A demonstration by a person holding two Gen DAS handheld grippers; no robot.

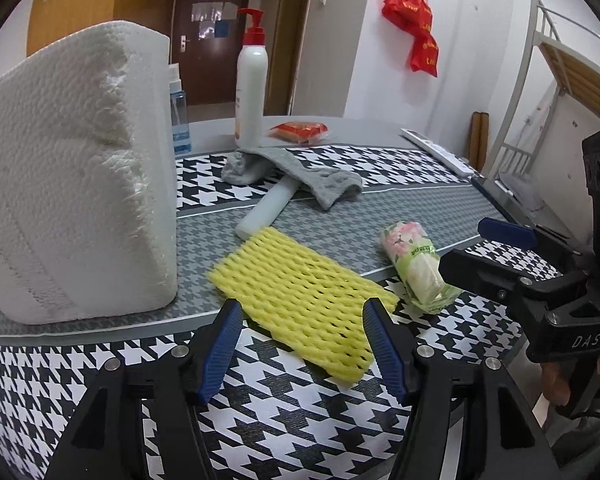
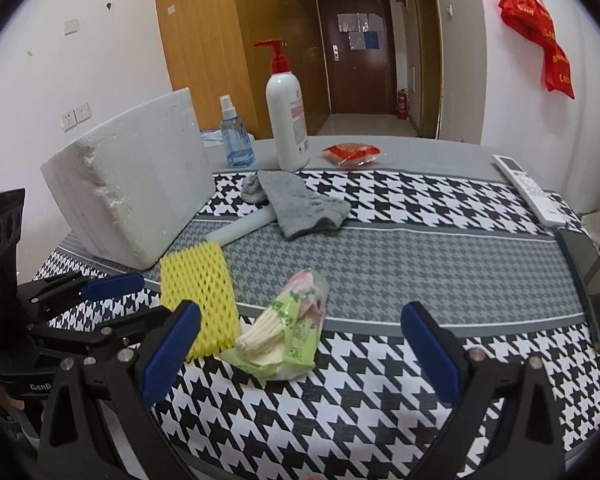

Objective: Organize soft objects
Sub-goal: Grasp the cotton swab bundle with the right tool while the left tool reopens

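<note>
A houndstooth tablecloth (image 2: 380, 208) is covering the table. The yellow foam net (image 1: 300, 292) is lying just beyond the left gripper (image 1: 302, 312), whose fingers are spread wide. The right gripper (image 2: 300, 328) is gaping wide near the tissue pack (image 2: 288, 328).

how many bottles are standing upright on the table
2: the white pump bottle with the red pump at the back edge, and the blue spray bottle left of it, beside the foam block. Others could hide behind that block.
</note>
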